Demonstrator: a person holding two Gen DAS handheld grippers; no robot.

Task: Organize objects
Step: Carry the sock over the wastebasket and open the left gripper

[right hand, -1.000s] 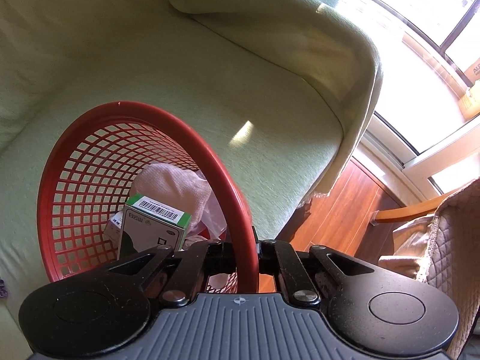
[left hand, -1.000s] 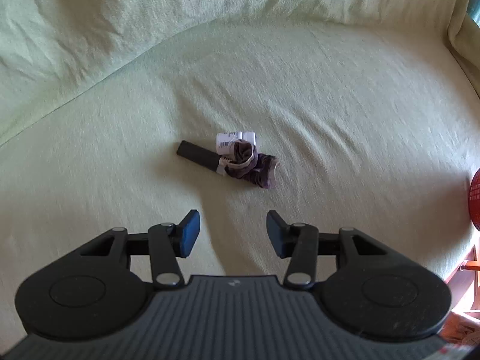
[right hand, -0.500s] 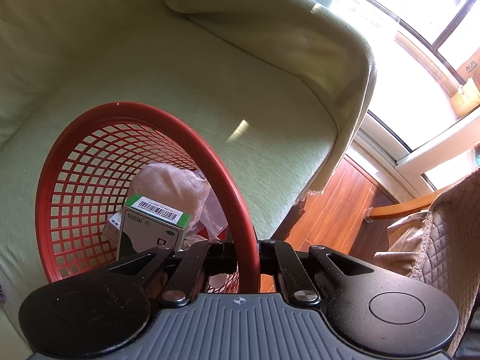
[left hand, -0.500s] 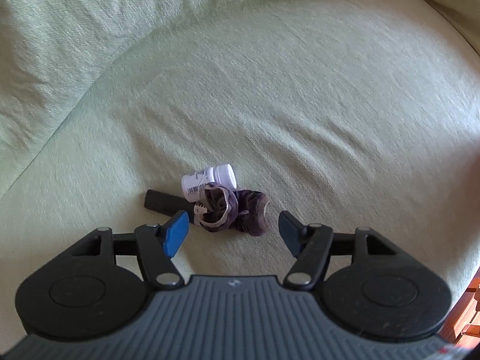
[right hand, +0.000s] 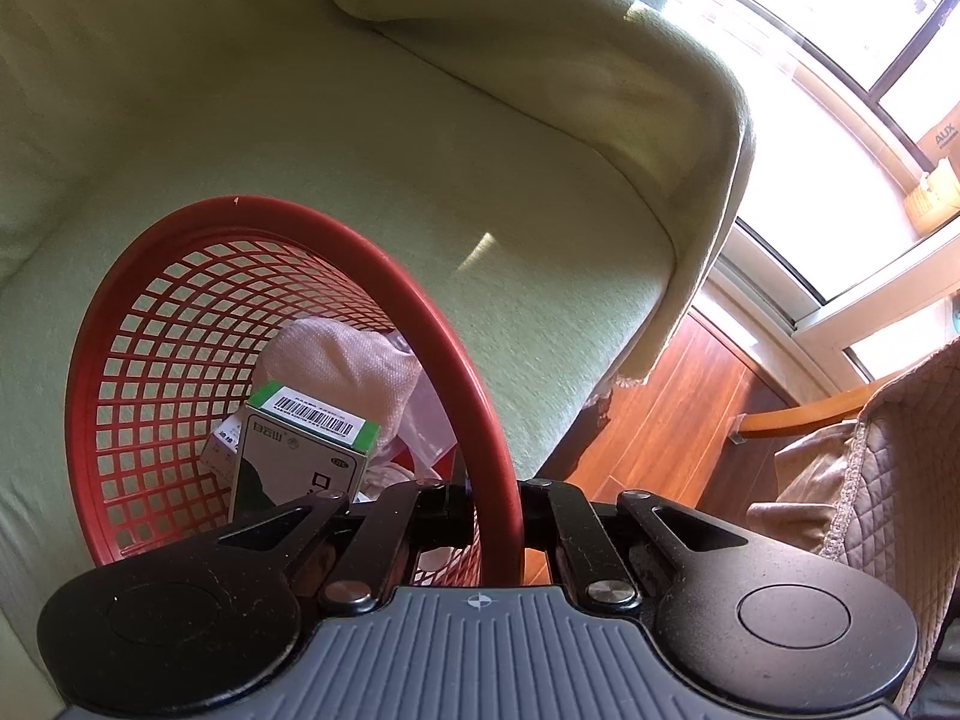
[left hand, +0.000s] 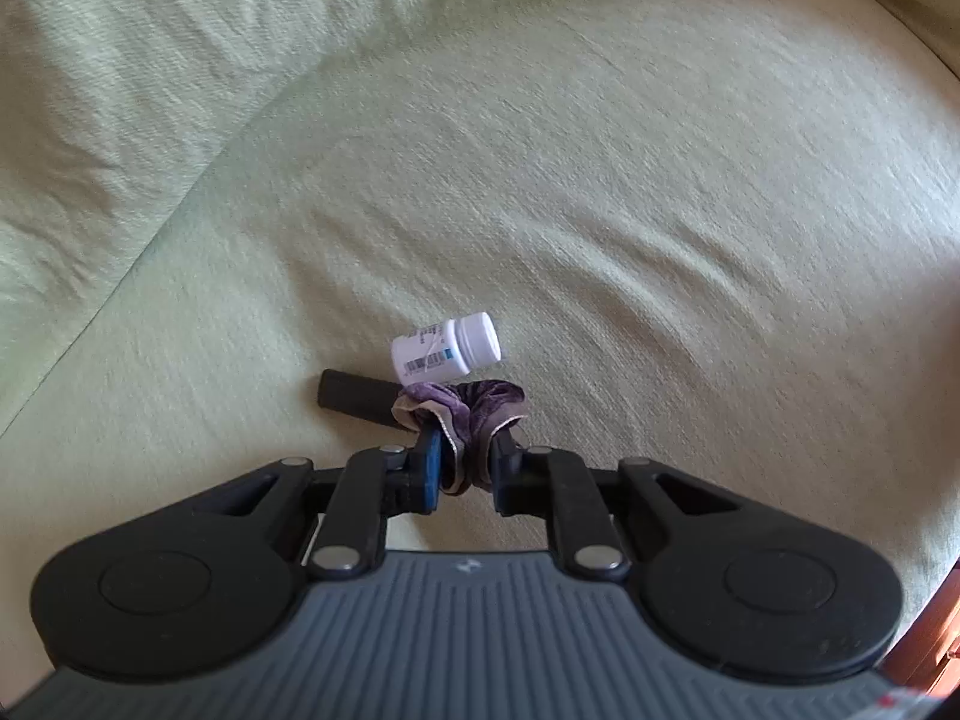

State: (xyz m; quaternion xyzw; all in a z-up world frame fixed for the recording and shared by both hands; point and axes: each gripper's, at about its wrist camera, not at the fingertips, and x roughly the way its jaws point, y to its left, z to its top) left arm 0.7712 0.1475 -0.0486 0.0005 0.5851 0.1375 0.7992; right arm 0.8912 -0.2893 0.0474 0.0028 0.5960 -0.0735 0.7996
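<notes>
**Scrunchie pinched, basket waiting**

The left hand-held gripper has just been closing, and its jaws now squeeze the purple velvet scrunchie lying on the green sofa seat. Just beyond it, a white pill bottle lies on its side, with a black cylinder touching the scrunchie's left edge. Over on the other side, the right hand-held gripper is clamped tight on the rim of the red mesh basket, holding it tilted on the sofa. Inside already: a green-topped box and a pale cloth bundle. So part of the sorting looks done; scrunchie, bottle and cylinder likely remain to go in
</notes>
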